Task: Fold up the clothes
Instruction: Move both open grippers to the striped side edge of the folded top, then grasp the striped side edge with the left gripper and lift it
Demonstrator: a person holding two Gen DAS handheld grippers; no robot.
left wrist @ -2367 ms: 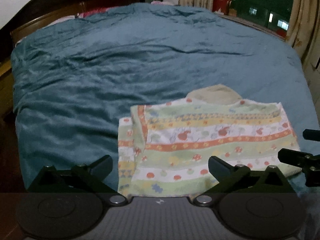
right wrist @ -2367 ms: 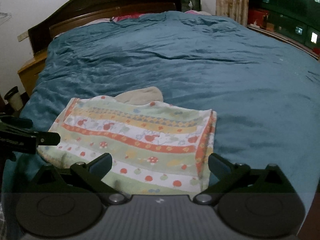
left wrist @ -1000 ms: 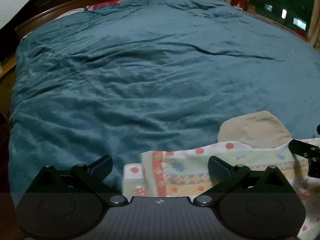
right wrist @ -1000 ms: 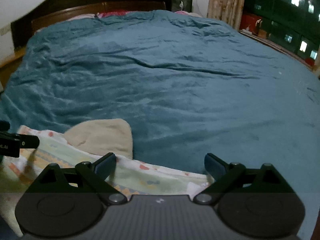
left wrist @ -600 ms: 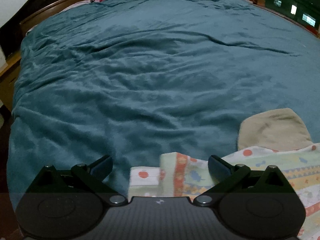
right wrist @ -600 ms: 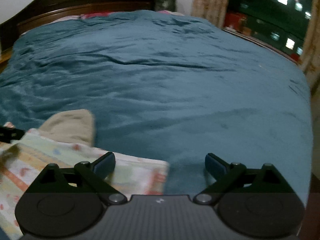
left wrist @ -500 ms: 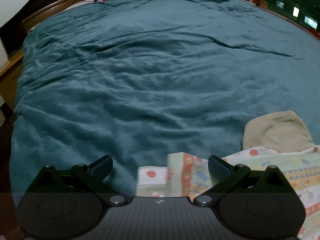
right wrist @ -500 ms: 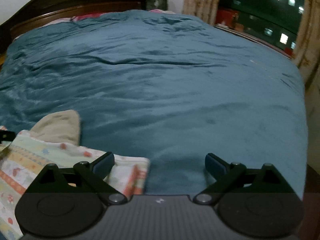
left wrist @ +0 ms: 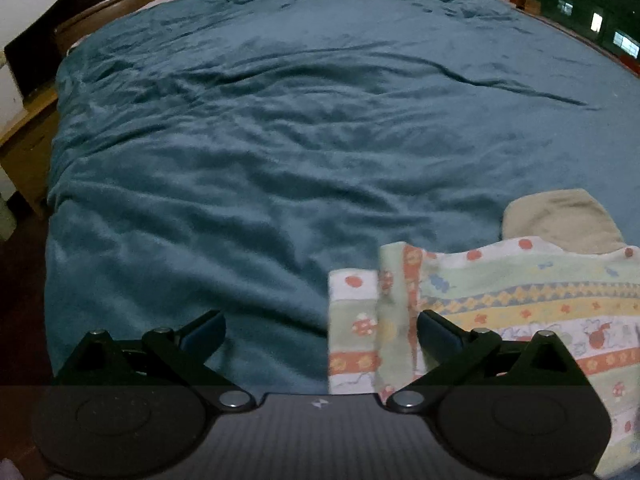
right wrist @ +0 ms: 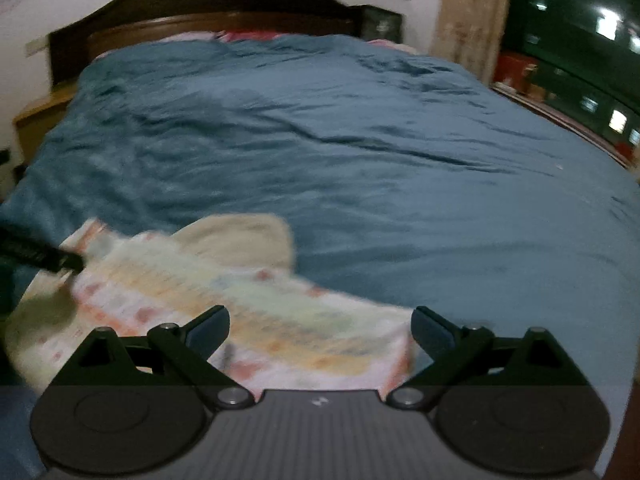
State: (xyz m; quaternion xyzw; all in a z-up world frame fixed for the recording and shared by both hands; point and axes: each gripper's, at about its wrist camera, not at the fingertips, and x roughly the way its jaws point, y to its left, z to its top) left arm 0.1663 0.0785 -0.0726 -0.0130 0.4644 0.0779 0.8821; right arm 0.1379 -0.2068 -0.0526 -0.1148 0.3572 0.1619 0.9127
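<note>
Bed [left wrist: 60, 92] with dark wooden headboard [right wrist: 200, 4], covered by a wrinkled teal blanket [left wrist: 300, 140]. Pink/red bedding [right wrist: 248, 35] peeks out at the head end. One folded garment [left wrist: 520, 304] lies flat on the blanket near the foot edge: striped pastel print, beige hood-like flap [left wrist: 560, 220] sticking out on the far side. Right wrist view is motion-blurred.

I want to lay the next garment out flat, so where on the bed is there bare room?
The blanket is bare from the headboard down to the folded garment, and on to the window side. The near edge is crowded: the garment and its beige piece lie there.
</note>
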